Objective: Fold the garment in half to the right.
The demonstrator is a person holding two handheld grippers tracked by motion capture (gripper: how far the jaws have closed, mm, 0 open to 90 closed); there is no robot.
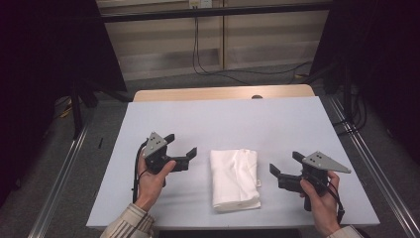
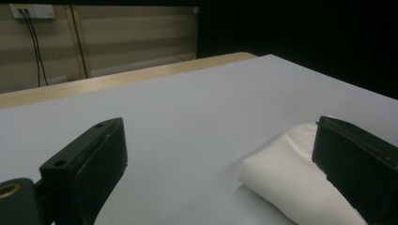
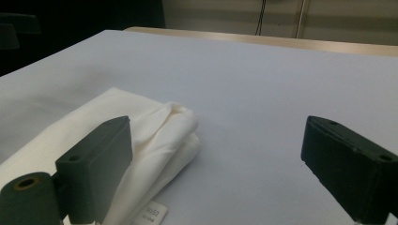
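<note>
Folded white cloth (image 1: 234,179), label (image 3: 153,213) visible in right gripper view

White cloth (image 1: 234,178), folded into a thick upright rectangle, lies flat on the table (image 1: 223,119) at lower centre of the high view. Layered folds bunch at its upper right edge; a small label sits at the right edge.
</note>
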